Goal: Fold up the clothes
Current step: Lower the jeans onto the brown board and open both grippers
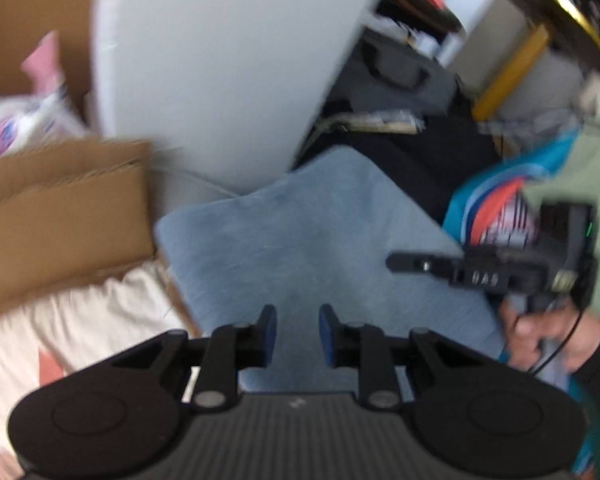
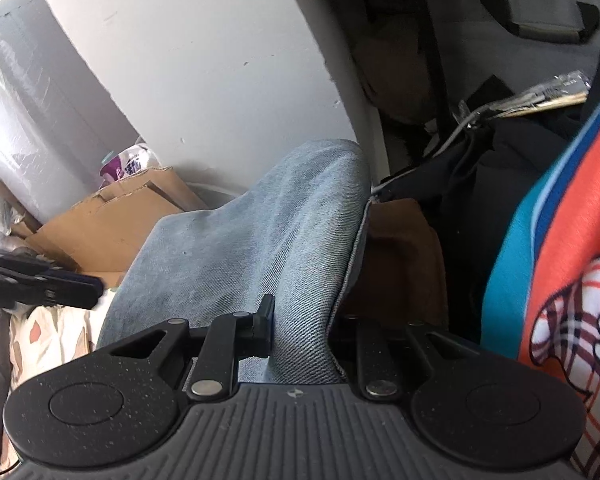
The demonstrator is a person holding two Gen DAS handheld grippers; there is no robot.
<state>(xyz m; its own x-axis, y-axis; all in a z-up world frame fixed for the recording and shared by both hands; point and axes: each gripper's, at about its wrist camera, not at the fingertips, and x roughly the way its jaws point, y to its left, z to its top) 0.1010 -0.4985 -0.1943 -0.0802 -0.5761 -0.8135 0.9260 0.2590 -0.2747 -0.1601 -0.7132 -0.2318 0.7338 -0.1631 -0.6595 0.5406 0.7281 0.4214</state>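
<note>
The light-blue denim garment (image 2: pixel 260 248) drapes forward from the right hand-held gripper (image 2: pixel 300 320), whose fingers pinch its near edge between them. In the left wrist view the same denim spreads just ahead of the left hand-held gripper (image 1: pixel 297 330), whose blue-padded fingers stand slightly apart with nothing between them. A cardboard box (image 1: pixel 60 208) at left holds a patterned bag (image 1: pixel 24 120). The right device's lettering is too blurred to read.

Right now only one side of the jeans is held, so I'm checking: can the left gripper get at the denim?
Probably yes. The left gripper is open right over the jeans, nothing between; the right gripper pinches another edge.
</note>
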